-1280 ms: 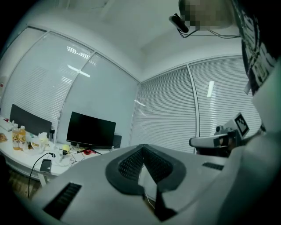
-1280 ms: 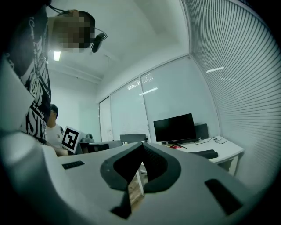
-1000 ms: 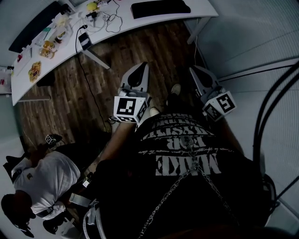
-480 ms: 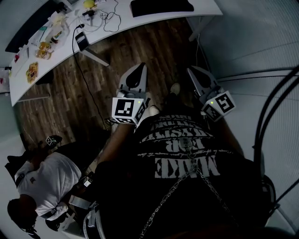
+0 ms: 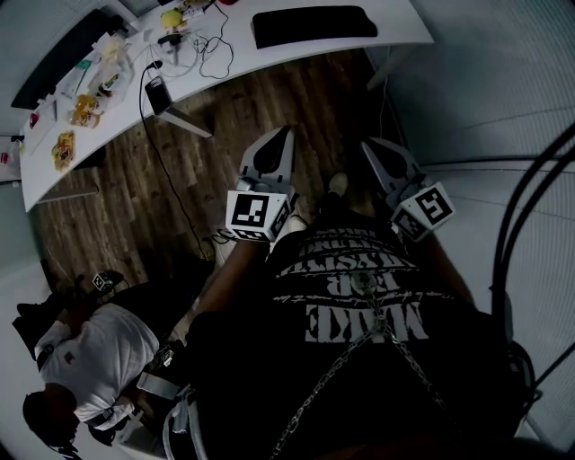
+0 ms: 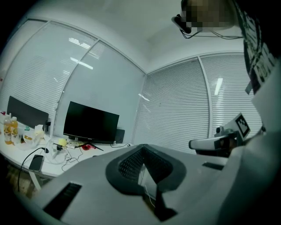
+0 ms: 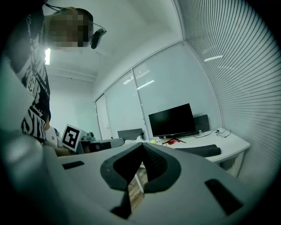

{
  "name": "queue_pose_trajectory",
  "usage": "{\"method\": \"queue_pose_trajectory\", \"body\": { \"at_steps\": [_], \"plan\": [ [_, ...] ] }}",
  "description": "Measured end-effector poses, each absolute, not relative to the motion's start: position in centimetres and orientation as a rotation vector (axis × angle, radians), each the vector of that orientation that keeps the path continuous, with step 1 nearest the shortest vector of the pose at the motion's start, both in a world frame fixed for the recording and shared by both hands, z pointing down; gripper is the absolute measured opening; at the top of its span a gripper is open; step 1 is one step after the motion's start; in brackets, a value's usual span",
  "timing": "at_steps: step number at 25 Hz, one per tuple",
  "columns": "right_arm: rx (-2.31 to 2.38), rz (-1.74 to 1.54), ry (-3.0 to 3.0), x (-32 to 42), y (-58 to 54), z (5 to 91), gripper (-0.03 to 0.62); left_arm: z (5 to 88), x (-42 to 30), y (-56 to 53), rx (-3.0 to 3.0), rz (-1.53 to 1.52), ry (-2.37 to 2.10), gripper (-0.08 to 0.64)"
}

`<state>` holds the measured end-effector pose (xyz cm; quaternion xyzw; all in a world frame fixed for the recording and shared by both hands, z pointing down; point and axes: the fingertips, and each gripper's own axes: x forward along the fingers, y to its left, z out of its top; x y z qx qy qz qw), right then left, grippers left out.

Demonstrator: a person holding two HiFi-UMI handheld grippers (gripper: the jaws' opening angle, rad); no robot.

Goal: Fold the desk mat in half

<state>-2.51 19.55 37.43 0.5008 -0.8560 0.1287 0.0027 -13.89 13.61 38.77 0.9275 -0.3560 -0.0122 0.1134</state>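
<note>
Left gripper (image 5: 280, 139): jaws pressed together with nothing between them. It is held level in front of the body, pointing at the desk.
Right gripper (image 5: 372, 145): jaws also closed and empty. It is beside the left one, tipped slightly down.
Between the grippers: only the wooden floor (image 5: 225, 153) shows past both tips. Neither is in contact with anything.
Desk mat (image 5: 314, 22): well ahead of both grippers, lying flat and unfolded on the desk (image 5: 400, 20). From the right gripper it shows as a dark strip ahead and to the right of the tips.
Beyond the mat: a monitor (image 7: 171, 121) stands at the back of the desk. Cables and small clutter lie ahead and to the left of the left gripper.
Off to the left: a seated person (image 5: 90, 350) is behind the left gripper, well apart from it.
Change: over the last second the seated person has slid toward the bottom edge of the head view. Both grippers have kept their closed pose.
Our reading: we are walking up to the desk, and the fold has not started.
Next need: we judge both grippers must get within reach of the mat and open before taking an edge.
</note>
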Motion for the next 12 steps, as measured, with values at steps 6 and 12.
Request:
{"method": "queue_pose_trajectory", "body": {
  "at_steps": [6,12],
  "plan": [
    [1.588,0.389,-2.689,0.0,16.8,36.8,0.0,38.5,-11.3,11.2,2.716,-0.043,-1.038,0.006],
    [1.565,0.379,-2.747,2.3,13.9,35.8,0.0,38.0,-8.4,8.6,2.732,-0.015,-1.067,0.006]
  ]
}}
